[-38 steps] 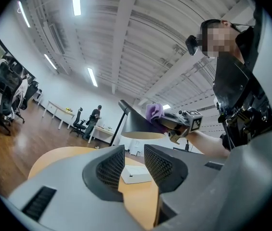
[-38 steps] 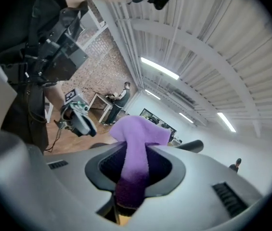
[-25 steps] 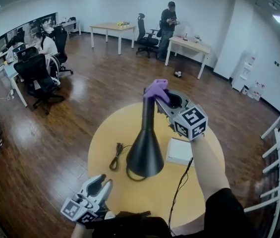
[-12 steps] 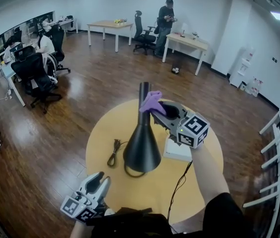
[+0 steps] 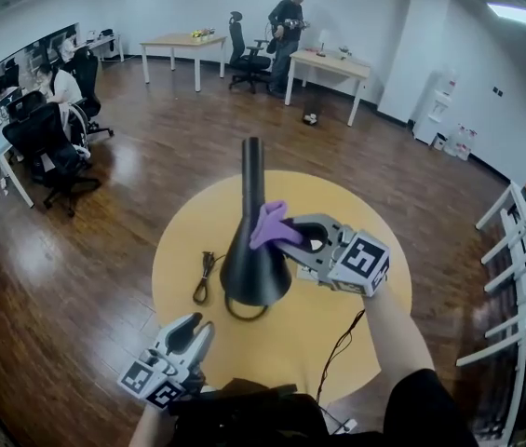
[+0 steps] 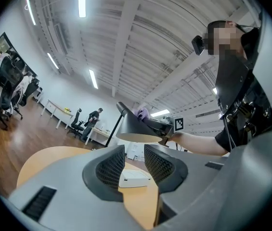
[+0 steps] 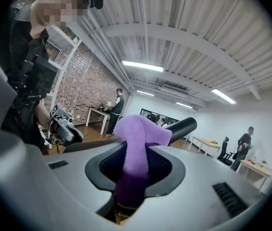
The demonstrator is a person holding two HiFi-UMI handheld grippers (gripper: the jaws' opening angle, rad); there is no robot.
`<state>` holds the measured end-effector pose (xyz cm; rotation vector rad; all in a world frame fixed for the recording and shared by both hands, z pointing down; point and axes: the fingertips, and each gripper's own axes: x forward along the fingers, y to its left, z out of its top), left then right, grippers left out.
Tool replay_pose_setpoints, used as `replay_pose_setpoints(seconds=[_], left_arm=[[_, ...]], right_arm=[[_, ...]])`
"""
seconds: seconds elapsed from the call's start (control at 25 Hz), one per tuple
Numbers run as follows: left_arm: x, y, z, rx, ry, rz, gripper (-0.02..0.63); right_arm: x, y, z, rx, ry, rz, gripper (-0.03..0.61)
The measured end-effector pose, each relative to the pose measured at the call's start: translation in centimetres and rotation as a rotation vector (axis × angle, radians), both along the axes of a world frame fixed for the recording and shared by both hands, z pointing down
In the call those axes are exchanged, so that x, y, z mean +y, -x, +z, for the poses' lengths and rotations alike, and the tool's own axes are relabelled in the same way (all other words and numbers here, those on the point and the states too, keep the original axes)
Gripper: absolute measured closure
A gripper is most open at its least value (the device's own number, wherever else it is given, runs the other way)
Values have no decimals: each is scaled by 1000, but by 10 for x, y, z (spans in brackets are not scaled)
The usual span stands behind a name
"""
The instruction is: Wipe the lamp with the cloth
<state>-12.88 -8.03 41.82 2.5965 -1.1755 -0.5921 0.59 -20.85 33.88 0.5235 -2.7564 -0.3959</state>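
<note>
- Right gripper (image 7: 136, 165): clamped shut on one purple cloth (image 7: 138, 138), plainest in its own view.
- In the head view, cloth pressed against the upper cone of the one black lamp (image 5: 255, 268), standing mid-table.
- Left gripper (image 6: 135, 163): narrowly parted, holding nothing, low by the near edge of the round table (image 5: 328, 194).
- Only in the left gripper view: one white box (image 6: 135, 179) on the table.
- Only in the head view: one black cable (image 5: 204, 279), left of the lamp.
</note>
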Motion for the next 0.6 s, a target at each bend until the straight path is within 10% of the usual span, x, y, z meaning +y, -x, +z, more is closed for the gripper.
replay_pose_setpoints(seconds=[0.6], left_arm=[[-11, -30, 0, -56, 6, 86, 487]], right_arm=[[54, -19, 33, 22, 48, -37, 477]])
